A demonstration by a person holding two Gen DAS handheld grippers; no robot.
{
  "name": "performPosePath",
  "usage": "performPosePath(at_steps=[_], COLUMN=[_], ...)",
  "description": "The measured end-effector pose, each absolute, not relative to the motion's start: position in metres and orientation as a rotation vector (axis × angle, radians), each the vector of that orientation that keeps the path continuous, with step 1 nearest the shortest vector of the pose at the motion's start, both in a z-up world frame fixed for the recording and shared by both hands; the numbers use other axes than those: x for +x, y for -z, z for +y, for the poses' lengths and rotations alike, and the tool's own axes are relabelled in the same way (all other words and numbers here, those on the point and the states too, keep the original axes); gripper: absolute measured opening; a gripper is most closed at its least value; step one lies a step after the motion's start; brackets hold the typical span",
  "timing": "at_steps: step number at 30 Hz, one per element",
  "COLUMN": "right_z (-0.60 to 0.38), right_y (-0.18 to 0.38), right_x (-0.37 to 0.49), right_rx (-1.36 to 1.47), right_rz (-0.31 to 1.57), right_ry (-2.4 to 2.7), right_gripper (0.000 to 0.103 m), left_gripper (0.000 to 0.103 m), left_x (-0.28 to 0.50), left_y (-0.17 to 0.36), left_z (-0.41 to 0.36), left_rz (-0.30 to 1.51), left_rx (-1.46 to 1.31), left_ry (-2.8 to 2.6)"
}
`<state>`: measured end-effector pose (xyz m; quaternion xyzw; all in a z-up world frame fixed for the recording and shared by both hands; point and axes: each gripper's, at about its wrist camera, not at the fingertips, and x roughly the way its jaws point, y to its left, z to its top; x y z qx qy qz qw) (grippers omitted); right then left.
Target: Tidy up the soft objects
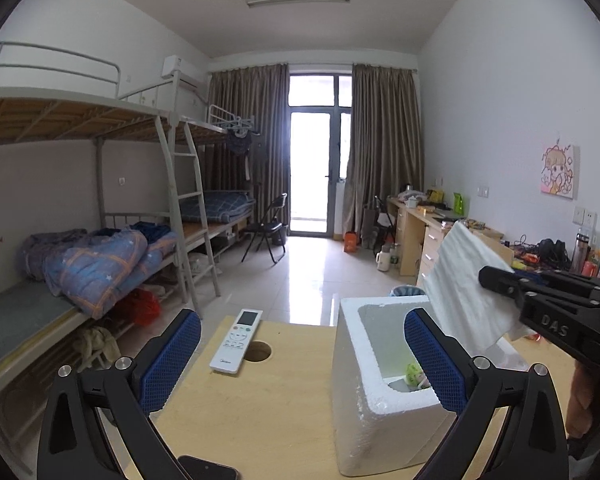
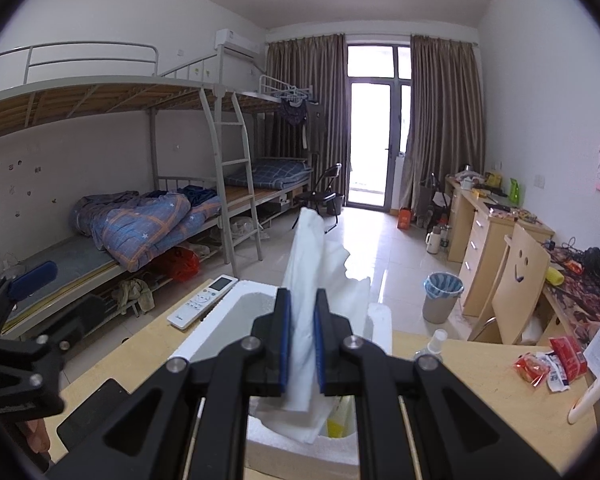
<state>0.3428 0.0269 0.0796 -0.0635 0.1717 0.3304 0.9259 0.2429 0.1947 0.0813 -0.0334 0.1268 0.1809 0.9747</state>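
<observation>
A white foam sheet (image 2: 306, 280) stands upright between the blue pads of my right gripper (image 2: 302, 320), which is shut on it just above the white foam box (image 2: 216, 332). In the left wrist view the same foam sheet (image 1: 464, 280) hangs over the foam box (image 1: 364, 384), gripped by the right gripper (image 1: 500, 280) coming in from the right. My left gripper (image 1: 304, 356) is open with nothing between its fingers, and its right pad (image 1: 436, 360) sits over the box opening. A small green and pink soft item (image 1: 414, 374) lies inside the box.
A white remote control (image 1: 236, 340) lies on the wooden table (image 1: 260, 412) beside a round hole (image 1: 258, 351). A dark phone (image 1: 208, 470) is at the table's near edge. Red snack packets (image 2: 552, 364) and a spray bottle (image 2: 434, 346) lie to the right. Bunk beds stand at left.
</observation>
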Motion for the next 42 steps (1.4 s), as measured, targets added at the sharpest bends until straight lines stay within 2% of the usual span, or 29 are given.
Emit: performPosePath(at_steps=[8, 10, 11, 12, 14, 29, 42], right_z=[0.037, 0.038, 0.037, 0.035, 0.034, 0.003, -0.061], right_y=[-0.077, -0.077, -0.077, -0.077, -0.077, -0.092, -0.109], right_x=[0.349, 0.349, 0.350, 0.349, 0.346, 0.318, 0.262], right_rx=[-0.127, -0.127, -0.118, -0.102, -0.100, -0.087, -0.040], right_rz=[0.380, 0.392, 0.397, 0.391, 0.383, 0.366, 0.304], right_ry=[-0.657, -0.657, -0.661, -0.668, -0.654, -0.622, -0.544], right_gripper=[0.016, 0.040, 0.062, 0.075, 0.081, 0.081, 0.082], left_gripper=[0.102, 0.102, 0.102, 0.102, 0.102, 0.102, 0.102], left_x=[0.239, 0.237, 0.236, 0.235, 0.234, 0.220, 0.185], left_y=[-0.082, -0.082, -0.082, -0.081, -0.081, -0.088, -0.104], left_z=[0.194, 0.193, 0.193, 0.193, 0.194, 0.180, 0.118], left_rz=[0.253, 0.250, 0.249, 0.249, 0.252, 0.230, 0.200], left_rx=[-0.059, -0.059, -0.057, -0.056, -0.059, -0.062, -0.022], left_ry=[-0.372, -0.367, -0.368, -0.366, -0.368, -0.338, -0.240])
